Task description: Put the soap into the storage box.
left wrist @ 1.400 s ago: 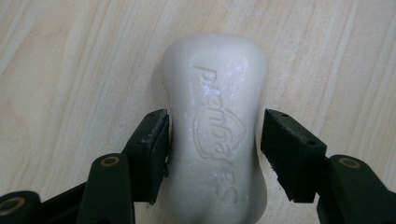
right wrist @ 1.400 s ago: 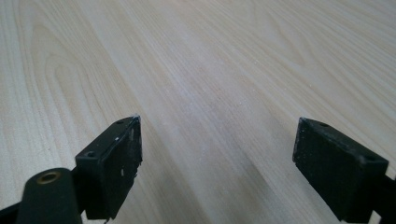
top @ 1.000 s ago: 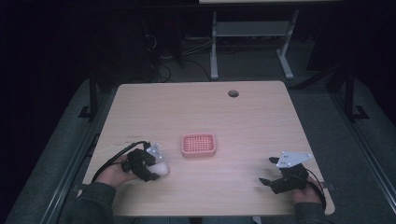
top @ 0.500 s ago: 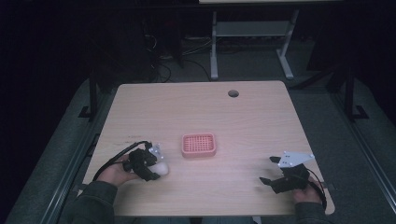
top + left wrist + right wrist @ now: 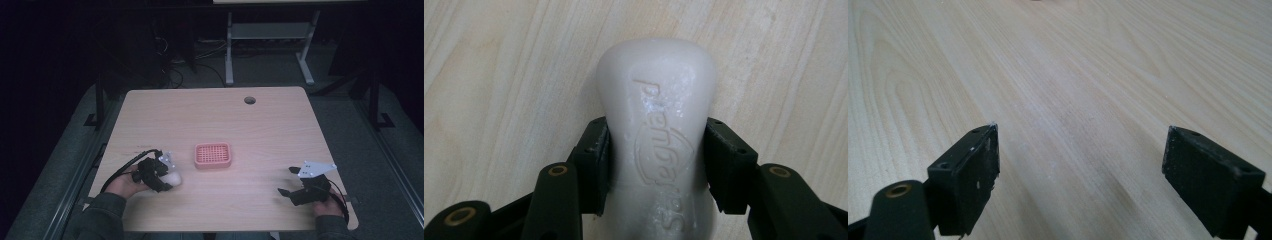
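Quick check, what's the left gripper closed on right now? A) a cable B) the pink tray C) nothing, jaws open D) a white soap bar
D: in the left gripper view the left gripper has both jaws pressed against the sides of the white soap bar, which lies on the table, apart from the pink tray.

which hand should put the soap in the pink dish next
Left, most likely. The left tool is already shut on the white soap bar, just left of the pink soap dish. The right tool is open with nothing between its jaws, near the table's right front edge.
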`<control>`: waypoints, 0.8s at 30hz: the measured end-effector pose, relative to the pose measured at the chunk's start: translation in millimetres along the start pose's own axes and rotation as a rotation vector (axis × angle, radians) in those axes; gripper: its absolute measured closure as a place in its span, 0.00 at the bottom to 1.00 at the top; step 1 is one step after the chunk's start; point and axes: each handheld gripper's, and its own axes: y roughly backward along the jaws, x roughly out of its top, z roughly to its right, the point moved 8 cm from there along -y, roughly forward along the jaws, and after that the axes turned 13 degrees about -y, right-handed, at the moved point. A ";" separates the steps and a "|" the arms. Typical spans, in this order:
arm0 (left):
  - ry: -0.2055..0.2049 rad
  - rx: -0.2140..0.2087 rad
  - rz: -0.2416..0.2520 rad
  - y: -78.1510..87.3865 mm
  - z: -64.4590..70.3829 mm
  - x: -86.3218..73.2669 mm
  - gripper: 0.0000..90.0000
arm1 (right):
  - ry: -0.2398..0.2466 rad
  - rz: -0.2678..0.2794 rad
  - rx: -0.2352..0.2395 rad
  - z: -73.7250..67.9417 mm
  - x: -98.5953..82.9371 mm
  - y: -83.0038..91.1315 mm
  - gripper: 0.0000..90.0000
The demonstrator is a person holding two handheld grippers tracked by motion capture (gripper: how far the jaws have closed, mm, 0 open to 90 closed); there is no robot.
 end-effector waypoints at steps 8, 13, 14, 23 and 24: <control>0.011 0.002 0.034 5.9 -2.9 4.9 0.55 | -0.004 -0.008 -0.008 1.5 -0.7 -1.3 0.16; -0.001 -0.001 0.040 10.9 -5.9 12.6 0.55 | -0.020 -0.003 -0.019 1.3 1.0 0.3 0.15; -0.001 -0.001 0.040 10.9 -5.9 12.6 0.55 | -0.020 -0.003 -0.019 1.3 1.0 0.3 0.15; -0.028 -0.009 0.033 17.5 -12.5 27.4 0.55 | -0.024 0.000 -0.021 0.4 1.7 1.5 0.15; -0.033 -0.010 0.028 18.3 -13.2 28.5 0.55 | -0.025 0.001 -0.023 0.7 1.8 1.8 0.15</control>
